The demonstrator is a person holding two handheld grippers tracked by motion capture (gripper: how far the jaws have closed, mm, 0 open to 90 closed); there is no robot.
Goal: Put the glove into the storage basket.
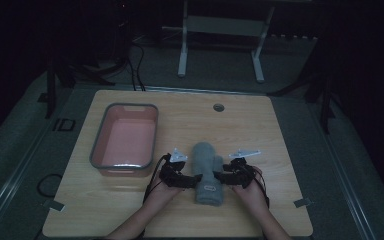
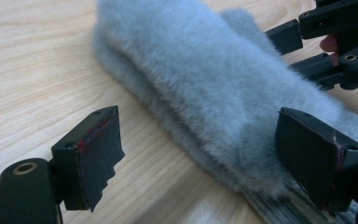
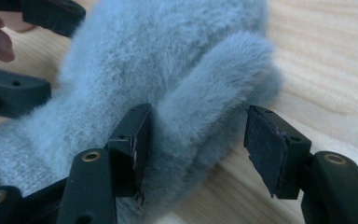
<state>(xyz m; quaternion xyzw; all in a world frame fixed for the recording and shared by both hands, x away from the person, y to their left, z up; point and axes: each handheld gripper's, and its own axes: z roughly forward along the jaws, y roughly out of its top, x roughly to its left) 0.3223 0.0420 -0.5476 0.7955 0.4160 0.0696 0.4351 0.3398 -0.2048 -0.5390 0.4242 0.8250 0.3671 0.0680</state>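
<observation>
Table (image 1: 280,130): light wood top; bare room at the far and right sides.
Tub (image 1: 124,139): pink inside, grey rim, on the left half, apart from the mitten.
Mitten (image 1: 207,172): grey, fluffy, lying flat near the front edge between both grippers.
Left gripper (image 2: 205,154): jaws wide, straddling the mitten's cuff end.
Right gripper (image 3: 200,149): jaws wide, set around the mitten's thumb.
</observation>
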